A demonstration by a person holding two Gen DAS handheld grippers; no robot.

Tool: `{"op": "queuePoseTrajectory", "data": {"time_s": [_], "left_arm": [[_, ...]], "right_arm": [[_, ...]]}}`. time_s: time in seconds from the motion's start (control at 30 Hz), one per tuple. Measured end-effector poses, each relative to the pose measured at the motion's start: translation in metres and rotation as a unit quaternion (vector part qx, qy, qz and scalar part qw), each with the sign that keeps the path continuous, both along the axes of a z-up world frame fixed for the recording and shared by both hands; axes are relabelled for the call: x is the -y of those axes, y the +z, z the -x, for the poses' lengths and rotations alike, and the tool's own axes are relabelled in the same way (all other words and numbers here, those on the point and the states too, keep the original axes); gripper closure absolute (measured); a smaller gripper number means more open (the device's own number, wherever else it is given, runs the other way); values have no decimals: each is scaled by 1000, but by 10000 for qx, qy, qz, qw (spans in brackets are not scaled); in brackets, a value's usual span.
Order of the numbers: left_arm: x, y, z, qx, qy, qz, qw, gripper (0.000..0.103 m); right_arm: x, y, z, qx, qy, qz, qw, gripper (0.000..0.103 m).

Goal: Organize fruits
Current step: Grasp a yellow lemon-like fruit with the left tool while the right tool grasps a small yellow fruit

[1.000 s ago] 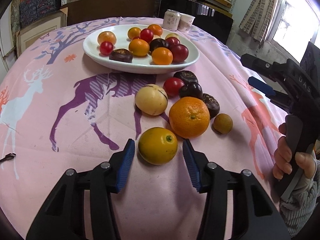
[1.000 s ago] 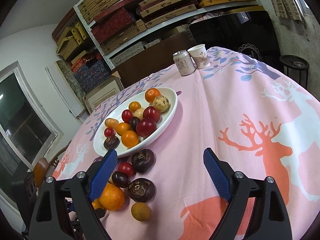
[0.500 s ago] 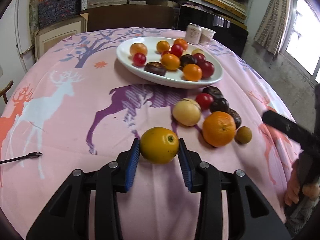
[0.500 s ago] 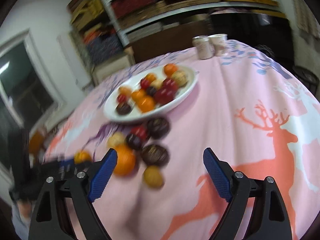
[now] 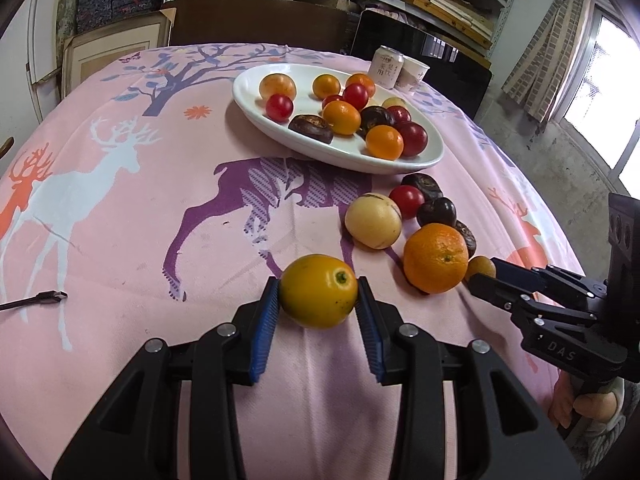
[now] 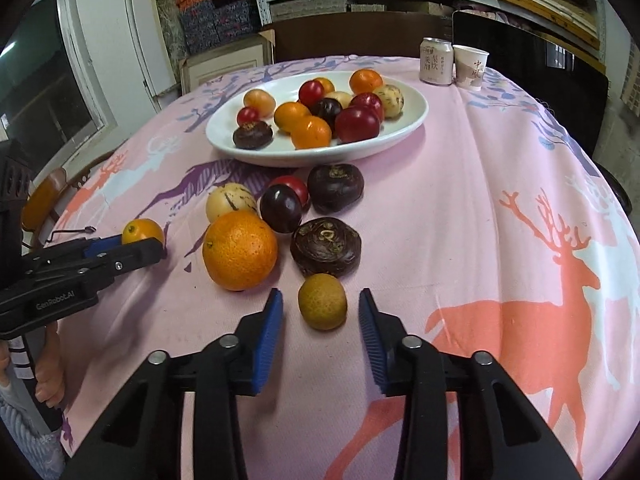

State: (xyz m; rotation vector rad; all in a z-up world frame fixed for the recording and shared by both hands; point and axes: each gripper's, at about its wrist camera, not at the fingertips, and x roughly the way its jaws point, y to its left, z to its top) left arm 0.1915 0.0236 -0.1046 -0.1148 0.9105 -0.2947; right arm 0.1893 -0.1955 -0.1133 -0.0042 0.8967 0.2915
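Note:
My left gripper (image 5: 317, 300) is shut on a yellow-orange fruit (image 5: 318, 290), held just above the pink cloth; the same fruit shows in the right wrist view (image 6: 143, 231). My right gripper (image 6: 320, 308) is open, its blue pads on either side of a small brown fruit (image 6: 322, 301) without touching it. A white oval plate (image 6: 408, 122) with several fruits sits further back. Loose on the cloth are a big orange (image 6: 239, 249), a pale striped fruit (image 6: 231, 201), a red tomato (image 6: 291, 185) and three dark fruits (image 6: 326, 246).
A drink can (image 6: 436, 61) and a paper cup (image 6: 470, 65) stand at the table's far edge behind the plate. A thin cable end (image 5: 44, 297) lies on the cloth at the left. Shelves with boxes fill the back wall.
My left gripper closed on the yellow-orange fruit and lifted it slightly. My right gripper swung down and forward to the small brown fruit and narrowed its opening around it.

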Motion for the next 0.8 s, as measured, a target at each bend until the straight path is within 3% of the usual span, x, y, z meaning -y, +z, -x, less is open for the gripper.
{"op": "queuePoseTrajectory", "data": {"time_s": [0.3, 0.63, 0.8], "left_arm": [[-1, -2, -2, -77, 43, -19, 10000, 65], [-1, -3, -3, -82, 72, -23, 9999, 65], [-1, 2, 3, 142, 152, -127, 9997, 65]], "right_arm": [[3, -2, -4, -109, -60, -153, 9998, 77], [9, 0, -4, -75, -129, -321, 9994, 77], [14, 2, -1, 19, -166, -429, 9989, 77]]}}
